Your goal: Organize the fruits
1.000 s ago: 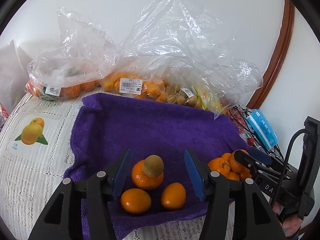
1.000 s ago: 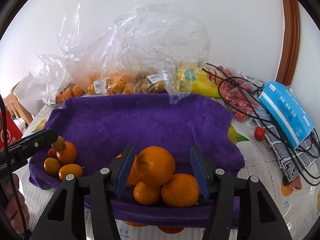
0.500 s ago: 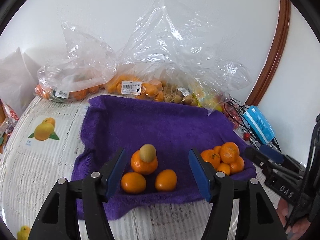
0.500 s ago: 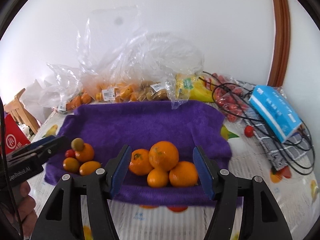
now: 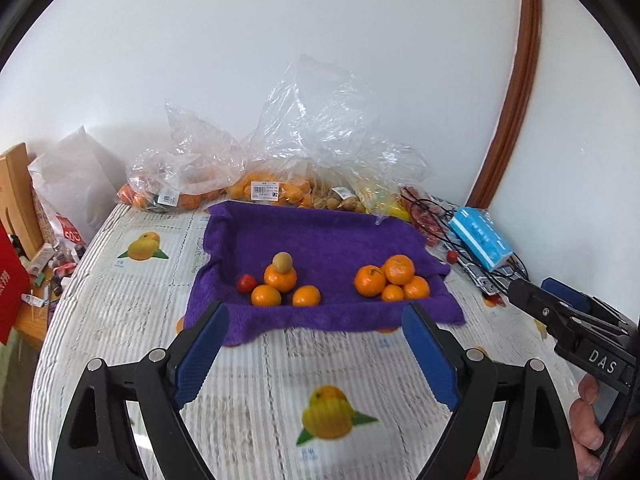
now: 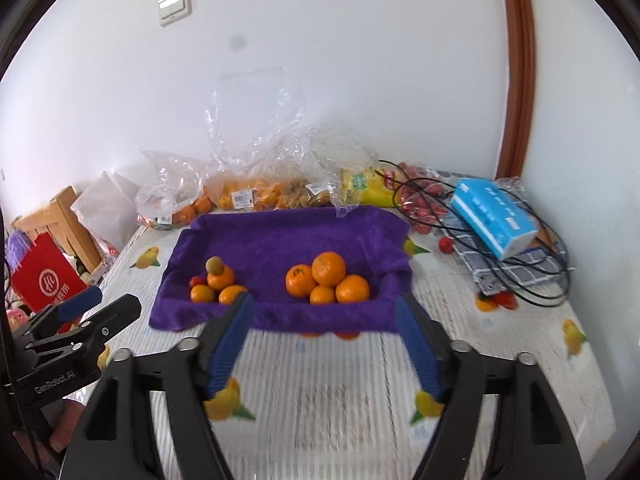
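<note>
A white wall closes off the back of the scene, and below it a table (image 5: 120, 312) under a fruit-printed cloth fills the lower half of both views. A purple towel (image 5: 320, 236) lies at the centre of the frame, its edges turned up, likely so that round fruit cannot roll off.

On the towel sit two separate heaps. In the left wrist view the left pile (image 5: 282, 284) is just left of centre: small oranges with a brownish kiwi-like fruit on top and a small red fruit touching its left side. The right pile (image 5: 392, 280) of larger oranges sits right of centre, one orange stacked on the others. The two heaps are well apart, which reads as sorting by kind or size.

More fruit waits in plastic bags (image 5: 280, 184) along the wall, above the towel in the frame.

The left gripper (image 5: 316, 352) has just been opening its jaws; they stand wide with nothing between them. The right gripper (image 6: 324, 344) has likewise just been opening and is empty, low in its frame, short of the towel. Both piles look finished for now; the next fruit probably comes from the bags.
</note>
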`<state>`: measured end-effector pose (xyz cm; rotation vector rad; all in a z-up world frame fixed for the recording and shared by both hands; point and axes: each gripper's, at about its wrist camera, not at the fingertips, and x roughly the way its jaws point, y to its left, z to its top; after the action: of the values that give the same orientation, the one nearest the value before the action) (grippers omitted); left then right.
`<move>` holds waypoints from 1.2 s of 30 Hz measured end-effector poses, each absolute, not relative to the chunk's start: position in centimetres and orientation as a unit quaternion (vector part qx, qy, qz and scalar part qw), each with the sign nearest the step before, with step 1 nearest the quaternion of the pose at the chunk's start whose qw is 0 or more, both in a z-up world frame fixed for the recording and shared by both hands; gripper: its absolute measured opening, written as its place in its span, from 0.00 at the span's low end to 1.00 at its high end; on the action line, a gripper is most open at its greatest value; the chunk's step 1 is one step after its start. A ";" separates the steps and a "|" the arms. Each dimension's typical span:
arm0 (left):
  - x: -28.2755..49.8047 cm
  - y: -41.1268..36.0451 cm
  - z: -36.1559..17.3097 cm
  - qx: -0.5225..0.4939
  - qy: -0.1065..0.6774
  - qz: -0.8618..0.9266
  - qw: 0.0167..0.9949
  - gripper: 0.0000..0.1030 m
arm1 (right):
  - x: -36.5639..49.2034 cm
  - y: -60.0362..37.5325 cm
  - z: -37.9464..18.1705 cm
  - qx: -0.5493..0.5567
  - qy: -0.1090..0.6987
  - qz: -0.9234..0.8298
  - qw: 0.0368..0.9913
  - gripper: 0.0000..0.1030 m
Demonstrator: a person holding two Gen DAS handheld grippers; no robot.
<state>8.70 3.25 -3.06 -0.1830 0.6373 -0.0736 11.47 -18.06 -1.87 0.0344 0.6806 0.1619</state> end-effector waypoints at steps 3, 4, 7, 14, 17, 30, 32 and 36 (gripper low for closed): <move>6.8 2.6 -2.1 -0.086 0.305 -0.033 0.948 0.89 | 8.7 -18.6 -0.9 0.018 0.311 0.077 0.947 0.92; 6.0 2.4 -1.8 -0.083 0.301 -0.030 0.950 0.90 | 8.0 -18.7 -0.6 0.019 0.306 0.077 0.949 0.94; 4.2 1.7 -1.3 -0.074 0.302 -0.026 0.950 0.91 | 5.9 -19.3 0.0 0.029 0.295 0.079 0.952 0.98; 1.4 0.2 -0.4 -0.050 0.298 -0.016 0.953 0.91 | 3.3 -20.7 0.2 0.034 0.306 0.059 0.950 0.99; 0.7 0.0 0.0 -0.049 0.293 -0.016 0.955 0.91 | 2.4 -20.9 0.7 0.025 0.300 0.057 0.952 0.99; 0.0 -0.3 0.7 -0.045 0.283 -0.010 0.958 0.91 | 0.8 -21.4 1.8 0.024 0.287 0.050 0.956 0.99; -0.1 -0.3 0.7 -0.045 0.283 -0.009 0.958 0.91 | 0.8 -21.5 1.8 0.026 0.288 0.052 0.956 0.99; -0.1 -0.4 0.8 -0.045 0.282 -0.009 0.958 0.91 | 0.8 -21.5 1.8 0.026 0.287 0.051 0.956 0.99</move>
<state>-0.13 -0.42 0.76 -0.0909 0.5711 -0.0173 0.75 -21.47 1.83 0.0534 0.5823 0.1032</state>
